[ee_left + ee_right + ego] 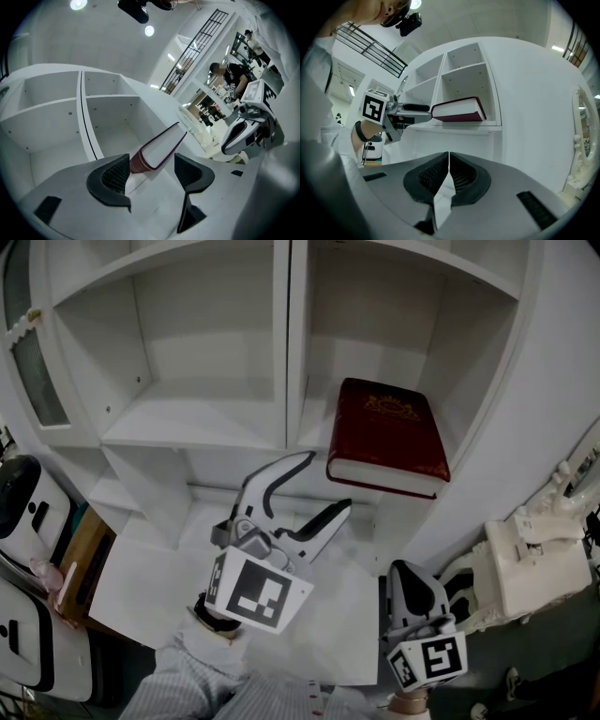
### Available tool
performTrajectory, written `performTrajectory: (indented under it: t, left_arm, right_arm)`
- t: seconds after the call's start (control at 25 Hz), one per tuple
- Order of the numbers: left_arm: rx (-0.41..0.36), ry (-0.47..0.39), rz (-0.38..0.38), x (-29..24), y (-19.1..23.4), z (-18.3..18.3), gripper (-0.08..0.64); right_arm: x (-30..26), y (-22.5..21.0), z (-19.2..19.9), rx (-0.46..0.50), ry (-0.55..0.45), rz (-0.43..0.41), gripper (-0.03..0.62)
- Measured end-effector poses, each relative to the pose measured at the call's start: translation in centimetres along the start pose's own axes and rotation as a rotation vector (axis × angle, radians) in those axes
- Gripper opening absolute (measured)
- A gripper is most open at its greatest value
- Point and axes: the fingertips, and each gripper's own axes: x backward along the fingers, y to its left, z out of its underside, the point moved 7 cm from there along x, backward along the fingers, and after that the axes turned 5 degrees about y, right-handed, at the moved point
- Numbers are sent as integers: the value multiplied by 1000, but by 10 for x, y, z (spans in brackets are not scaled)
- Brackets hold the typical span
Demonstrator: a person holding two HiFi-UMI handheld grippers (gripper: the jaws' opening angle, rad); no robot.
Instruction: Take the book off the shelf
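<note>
Left claw (328,482) wide open, pads clear of the book (386,432), near its front corner. Book lies flat in the right compartment of the shelf (197,418), overhanging the edge. Right claw (449,176) closed, empty.

Indoor hall: white shelf unit (211,423), upper railing (194,49).
</note>
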Motion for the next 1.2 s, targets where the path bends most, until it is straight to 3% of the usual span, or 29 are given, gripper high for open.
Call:
performTrajectory:
  t: [0.32, 0.72, 1.2]
  left_arm:
    - [-130, 37, -11, -16, 5, 3, 322]
    - [-384, 79, -6, -38, 4, -10, 353]
    - [-529, 135, 20, -63, -3, -8, 356]
  right_arm:
    - [-5, -3, 2, -6, 6, 6, 17]
    - [-8, -6, 4, -14, 11, 11, 17]
    - [-3, -10, 8, -26, 18, 35, 17]
